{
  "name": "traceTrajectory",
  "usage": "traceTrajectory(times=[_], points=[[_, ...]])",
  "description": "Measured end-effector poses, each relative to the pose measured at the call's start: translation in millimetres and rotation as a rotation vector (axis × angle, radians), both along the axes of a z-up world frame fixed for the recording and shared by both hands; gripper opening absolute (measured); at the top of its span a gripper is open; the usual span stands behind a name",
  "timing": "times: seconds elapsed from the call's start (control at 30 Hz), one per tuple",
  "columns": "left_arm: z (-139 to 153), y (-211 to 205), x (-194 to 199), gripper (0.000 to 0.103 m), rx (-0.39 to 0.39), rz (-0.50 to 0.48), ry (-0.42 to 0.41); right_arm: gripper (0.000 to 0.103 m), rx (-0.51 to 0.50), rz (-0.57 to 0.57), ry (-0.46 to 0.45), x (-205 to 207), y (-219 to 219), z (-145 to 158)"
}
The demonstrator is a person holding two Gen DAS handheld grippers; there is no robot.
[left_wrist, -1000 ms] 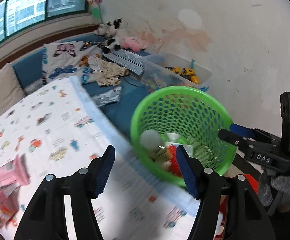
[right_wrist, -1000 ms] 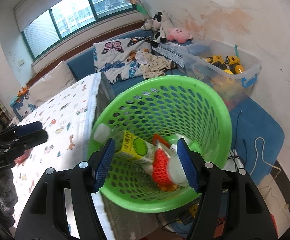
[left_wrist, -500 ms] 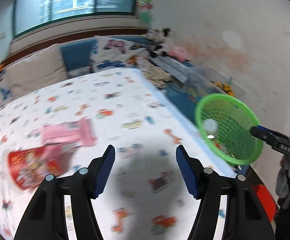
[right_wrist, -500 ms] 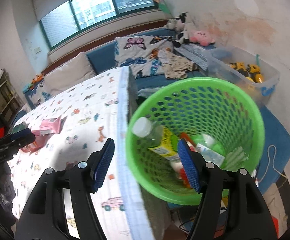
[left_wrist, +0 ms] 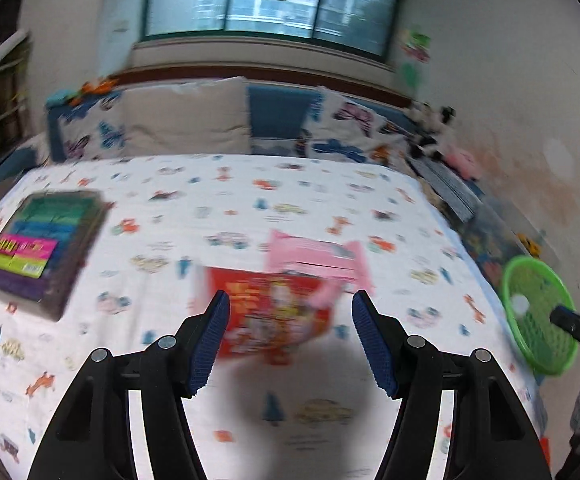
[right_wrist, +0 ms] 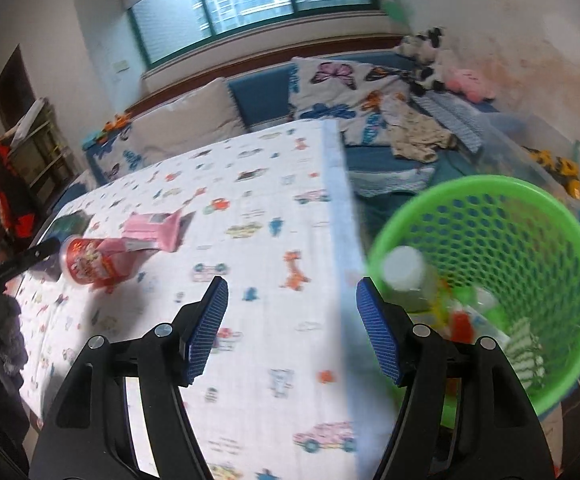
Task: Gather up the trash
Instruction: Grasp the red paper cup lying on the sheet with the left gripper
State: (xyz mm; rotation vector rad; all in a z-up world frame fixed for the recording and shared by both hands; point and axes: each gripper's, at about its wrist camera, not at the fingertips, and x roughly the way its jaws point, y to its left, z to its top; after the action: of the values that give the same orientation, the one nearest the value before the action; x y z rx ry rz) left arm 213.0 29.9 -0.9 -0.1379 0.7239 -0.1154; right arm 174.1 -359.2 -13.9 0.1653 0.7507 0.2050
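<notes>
I have swung my left gripper [left_wrist: 288, 322] off the green perforated plastic basket [left_wrist: 537, 314] and back over the bed — jaws spread, empty, now framing the red printed snack can [left_wrist: 274, 316] lying on the patterned white sheet [left_wrist: 250, 196], touching a pink carton [left_wrist: 315, 258]. My right gripper [right_wrist: 290, 320], also spread and empty, has drifted bedward; the basket, holding earlier trash, sits at its right. That can looks next.
</notes>
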Motion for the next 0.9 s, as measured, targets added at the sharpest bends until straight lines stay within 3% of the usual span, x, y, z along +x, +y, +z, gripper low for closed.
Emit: traceTrajectory(times=[0.23, 0.57, 0.73, 0.9], points=[[-25, 30, 19, 0.061, -0.060, -0.001, 0.084, 0.067, -0.047, 0.150, 0.014, 29, 59, -2], [-46, 36, 45, 0.061, -0.147, -0.090, 0.141, 0.070, -0.149, 0.356, 0.036, 67, 123, -11], [-57, 37, 54, 0.061, -0.233, -0.170, 0.172, 0.073, -0.193, 0.445, 0.044, 84, 142, -17], [-66, 37, 56, 0.046, -0.269, -0.202, 0.192, 0.077, -0.266, 0.549, 0.045, 107, 163, -23]])
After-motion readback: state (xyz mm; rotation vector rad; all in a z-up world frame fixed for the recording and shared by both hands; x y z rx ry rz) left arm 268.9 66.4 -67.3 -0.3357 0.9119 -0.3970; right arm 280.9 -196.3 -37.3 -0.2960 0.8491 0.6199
